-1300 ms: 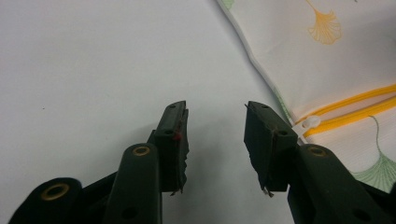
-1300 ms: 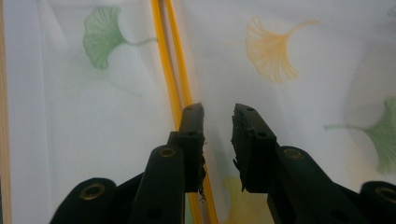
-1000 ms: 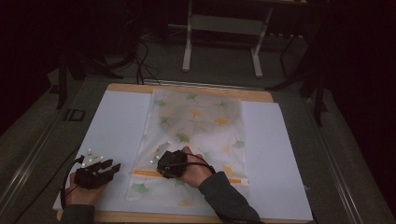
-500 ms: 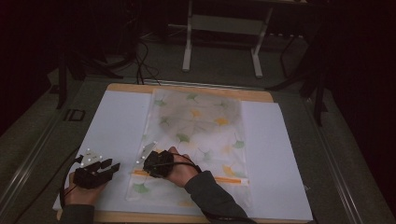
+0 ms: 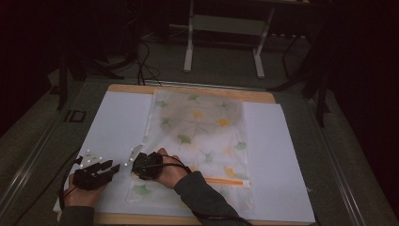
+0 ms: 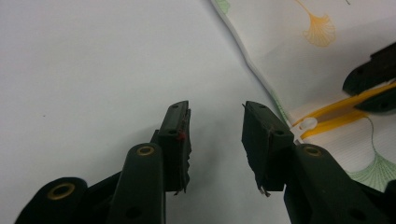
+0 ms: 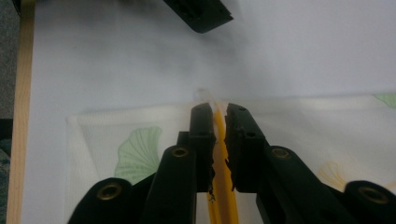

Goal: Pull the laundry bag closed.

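Observation:
A translucent bag [image 5: 197, 132] printed with ginkgo leaves lies flat on a white sheet [image 5: 117, 122]. A yellow zip strip [image 5: 230, 181] crosses the bag near its front end. My right gripper [image 5: 133, 168] sits at the strip's left end, its jaws having just closed onto the strip [image 7: 225, 205], which runs between the pads of that gripper [image 7: 218, 112]. A clear tab [image 6: 306, 125] ends the strip at the bag's edge. My left gripper [image 5: 112, 166] rests just left of the bag. That gripper [image 6: 215, 112] is open over bare sheet; its jaws have just narrowed slightly, with nothing between them.
The sheet lies on a wooden board [image 5: 188, 89]. Beyond the table stand a metal frame's legs [image 5: 188, 47] and cables on the dark floor. The right gripper's jaws [image 6: 373, 88] show close by in the left gripper view.
The right hand has slid left along the yellow strip to the bag's left edge, close to the left gripper. The left hand has kept still.

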`<state>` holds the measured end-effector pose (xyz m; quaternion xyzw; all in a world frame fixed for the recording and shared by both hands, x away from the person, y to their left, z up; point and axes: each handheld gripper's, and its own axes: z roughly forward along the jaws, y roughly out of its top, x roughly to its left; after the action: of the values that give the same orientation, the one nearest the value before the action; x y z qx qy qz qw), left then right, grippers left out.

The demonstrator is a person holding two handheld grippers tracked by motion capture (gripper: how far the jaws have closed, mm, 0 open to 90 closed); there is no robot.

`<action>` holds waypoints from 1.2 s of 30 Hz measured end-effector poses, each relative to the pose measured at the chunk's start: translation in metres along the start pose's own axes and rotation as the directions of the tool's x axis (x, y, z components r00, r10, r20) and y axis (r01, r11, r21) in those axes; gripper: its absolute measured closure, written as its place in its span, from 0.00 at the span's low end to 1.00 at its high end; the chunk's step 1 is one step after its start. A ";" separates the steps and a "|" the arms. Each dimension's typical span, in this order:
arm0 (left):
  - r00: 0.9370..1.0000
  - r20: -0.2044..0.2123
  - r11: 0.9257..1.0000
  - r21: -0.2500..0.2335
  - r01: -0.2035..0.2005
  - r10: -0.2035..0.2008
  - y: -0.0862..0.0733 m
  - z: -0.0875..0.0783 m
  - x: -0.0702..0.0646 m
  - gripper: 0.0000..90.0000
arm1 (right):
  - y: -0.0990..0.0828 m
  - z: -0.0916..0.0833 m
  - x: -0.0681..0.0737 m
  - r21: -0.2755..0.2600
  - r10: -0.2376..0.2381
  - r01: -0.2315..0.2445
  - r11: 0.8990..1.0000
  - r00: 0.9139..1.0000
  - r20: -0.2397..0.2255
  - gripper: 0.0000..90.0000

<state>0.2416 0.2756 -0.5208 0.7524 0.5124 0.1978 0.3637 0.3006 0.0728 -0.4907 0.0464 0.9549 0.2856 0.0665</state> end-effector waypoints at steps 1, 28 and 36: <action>1.000 0.000 1.000 0.000 0.000 0.000 0.000 0.000 0.000 0.69 | 0.000 0.000 0.000 0.000 0.000 0.000 1.000 1.000 0.000 0.91; 1.000 -0.010 1.000 -0.012 0.008 -0.008 -0.001 -0.004 0.004 0.69 | 0.024 0.039 0.000 0.070 0.086 -0.085 0.994 0.996 -0.002 0.92; 1.000 -0.013 1.000 -0.011 0.006 -0.007 -0.001 -0.004 0.004 0.69 | 0.023 0.033 0.000 0.041 0.092 -0.093 0.995 0.996 0.009 0.93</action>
<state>0.2396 0.2810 -0.5191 0.7473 0.5161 0.2046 0.3652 0.3070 0.1098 -0.5047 0.0930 0.9572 0.2685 0.0558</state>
